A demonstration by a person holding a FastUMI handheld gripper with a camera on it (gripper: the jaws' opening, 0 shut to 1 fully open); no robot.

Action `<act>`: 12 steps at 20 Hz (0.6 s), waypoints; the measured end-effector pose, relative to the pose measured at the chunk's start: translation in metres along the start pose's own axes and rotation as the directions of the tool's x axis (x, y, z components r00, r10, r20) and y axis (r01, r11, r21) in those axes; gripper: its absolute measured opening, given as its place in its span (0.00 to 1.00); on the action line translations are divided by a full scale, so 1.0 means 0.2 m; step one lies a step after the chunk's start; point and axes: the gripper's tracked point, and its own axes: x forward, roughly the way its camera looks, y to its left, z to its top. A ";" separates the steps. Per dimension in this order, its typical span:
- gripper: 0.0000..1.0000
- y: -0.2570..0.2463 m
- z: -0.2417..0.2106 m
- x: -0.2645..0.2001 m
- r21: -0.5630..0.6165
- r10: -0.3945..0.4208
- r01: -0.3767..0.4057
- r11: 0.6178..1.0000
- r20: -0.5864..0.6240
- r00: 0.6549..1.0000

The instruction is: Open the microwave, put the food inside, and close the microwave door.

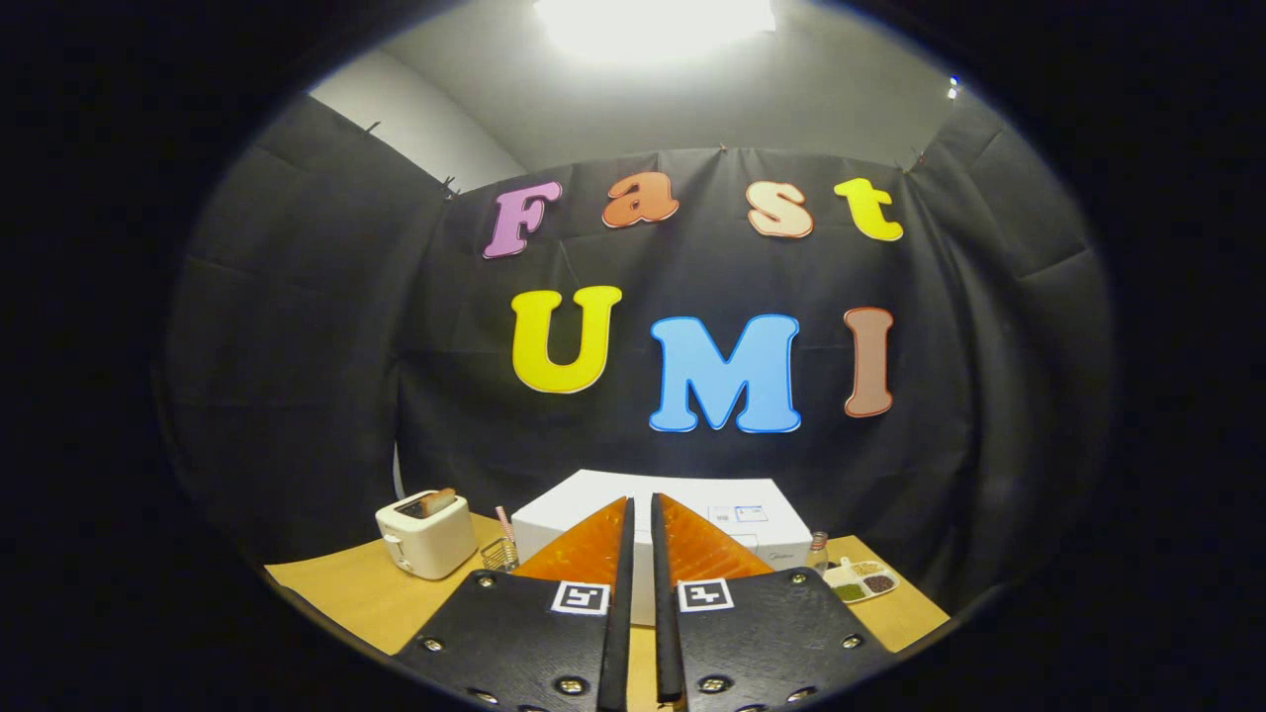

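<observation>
A white microwave (752,519) stands on the wooden table (336,593), seen from above and behind my fingertips, so its door is hidden. My gripper (641,504) is held high and well back from it, pointing at its top. The two fingers (584,554) lie almost together with only a thin slit between them and nothing in it. A small white tray of food (860,581) with several compartments rests on the table just right of the microwave.
A white toaster (425,534) with a slice in it stands left of the microwave. Between them sits a small wire holder (499,554) with a striped straw. A small bottle (817,550) stands at the microwave's right corner. Black cloth walls close the booth behind.
</observation>
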 end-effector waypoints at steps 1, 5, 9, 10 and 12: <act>0.11 -0.01 0.01 0.01 0.004 -0.019 0.019 1.000 0.002 1.000; 0.46 -0.12 -0.03 0.01 -0.023 -0.148 0.147 0.989 -0.034 0.988; 0.85 -0.18 0.09 0.04 -0.042 -0.224 0.228 0.973 0.071 0.972; 0.86 -0.17 0.10 0.05 -0.044 -0.222 0.226 0.973 0.078 0.972; 0.87 -0.16 0.10 0.06 -0.050 -0.211 0.215 0.975 0.073 0.975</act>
